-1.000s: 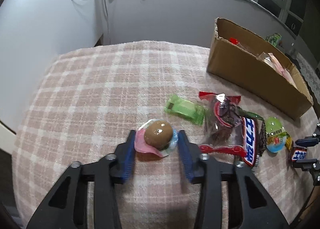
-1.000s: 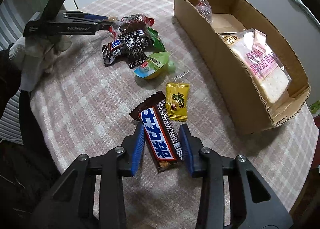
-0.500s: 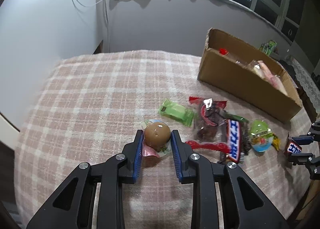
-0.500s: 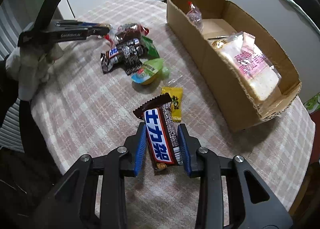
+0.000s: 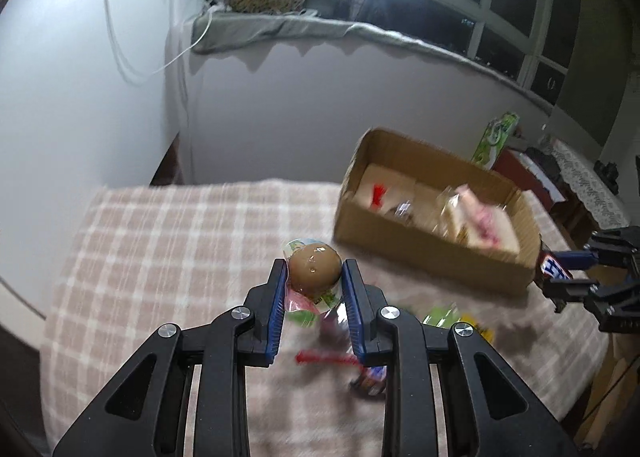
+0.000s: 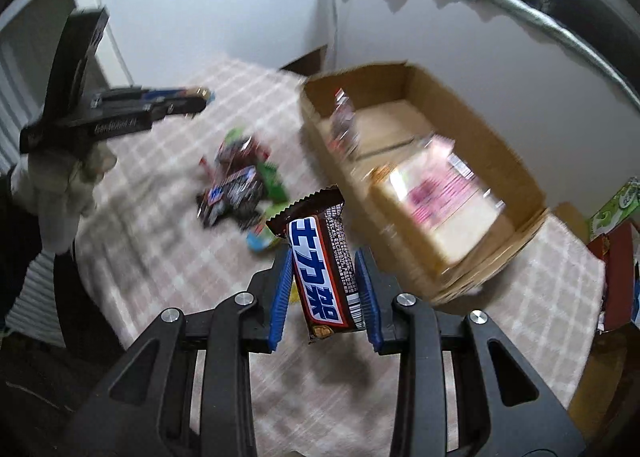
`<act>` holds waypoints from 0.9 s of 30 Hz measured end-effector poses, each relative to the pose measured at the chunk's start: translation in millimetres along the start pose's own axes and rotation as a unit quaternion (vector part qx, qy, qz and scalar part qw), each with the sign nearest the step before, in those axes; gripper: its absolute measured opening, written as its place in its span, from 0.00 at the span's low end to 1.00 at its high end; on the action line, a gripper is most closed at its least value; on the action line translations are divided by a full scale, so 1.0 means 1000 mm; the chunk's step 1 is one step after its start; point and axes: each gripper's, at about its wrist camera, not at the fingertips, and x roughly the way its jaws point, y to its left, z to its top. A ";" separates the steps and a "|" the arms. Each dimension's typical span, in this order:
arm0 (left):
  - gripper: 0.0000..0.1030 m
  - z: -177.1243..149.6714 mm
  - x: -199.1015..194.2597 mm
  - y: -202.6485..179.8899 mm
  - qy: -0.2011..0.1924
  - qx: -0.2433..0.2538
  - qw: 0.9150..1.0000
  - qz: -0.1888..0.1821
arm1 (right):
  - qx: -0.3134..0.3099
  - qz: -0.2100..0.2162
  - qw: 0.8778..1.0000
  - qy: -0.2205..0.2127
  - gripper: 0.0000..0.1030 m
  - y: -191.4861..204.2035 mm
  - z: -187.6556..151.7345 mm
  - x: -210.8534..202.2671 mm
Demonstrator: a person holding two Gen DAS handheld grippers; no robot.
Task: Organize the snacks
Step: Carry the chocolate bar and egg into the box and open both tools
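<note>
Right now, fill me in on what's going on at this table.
A person is sorting snacks with a claw in each hand. The left claw is shut on a brown egg-shaped treat; the right claw is shut on a chocolate bar. Both are held off the checked tablecloth, near the cardboard box, which already holds packaged bread. More snacks lie loose on the cloth.

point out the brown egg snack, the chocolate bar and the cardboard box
brown egg snack [image 5: 315, 266], left wrist view, on its glossy rounded top
chocolate bar [image 6: 320, 273], right wrist view, on the blue label of the wrapper
cardboard box [image 6: 472, 117], right wrist view, on its far inner wall
</note>
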 end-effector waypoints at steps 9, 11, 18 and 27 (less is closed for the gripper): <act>0.25 0.044 0.016 -0.029 -0.018 0.014 0.999 -0.030 | 0.036 -0.031 0.998 -0.032 0.32 -0.046 0.041 -0.010; 0.25 0.050 0.022 -0.035 -0.018 0.015 0.999 -0.035 | 0.042 -0.038 0.998 -0.035 0.32 -0.054 0.050 -0.009; 0.25 0.066 0.046 -0.051 -0.010 0.017 0.999 -0.046 | 0.060 -0.053 0.996 -0.031 0.32 -0.079 0.069 0.011; 0.25 0.073 0.074 -0.065 0.007 0.020 0.998 -0.057 | 0.070 -0.058 0.996 -0.020 0.32 -0.099 0.079 0.035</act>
